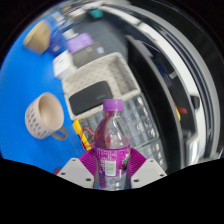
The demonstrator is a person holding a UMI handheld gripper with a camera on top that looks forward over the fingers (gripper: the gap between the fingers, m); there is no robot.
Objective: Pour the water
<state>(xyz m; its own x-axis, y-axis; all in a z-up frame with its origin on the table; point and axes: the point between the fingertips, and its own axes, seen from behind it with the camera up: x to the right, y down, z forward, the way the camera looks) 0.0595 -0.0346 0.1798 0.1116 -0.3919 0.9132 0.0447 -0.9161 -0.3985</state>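
Both fingers of the hand-held gripper (110, 172) clamp the water bottle (113, 140); cup (45, 115) nearby.

Setting: looks like an office or lab desk, not a kitchen.

I am working over a bright blue table surface (25, 75) crowded with mixed items: a ribbed beige cup (44, 114), a pale slatted tray (100, 78) with a dark flat slab lying in it, and small boxes and oddments (78, 42) further back. A dark device with a curved glossy edge (165, 70) stands alongside. I cannot identify the far objects.
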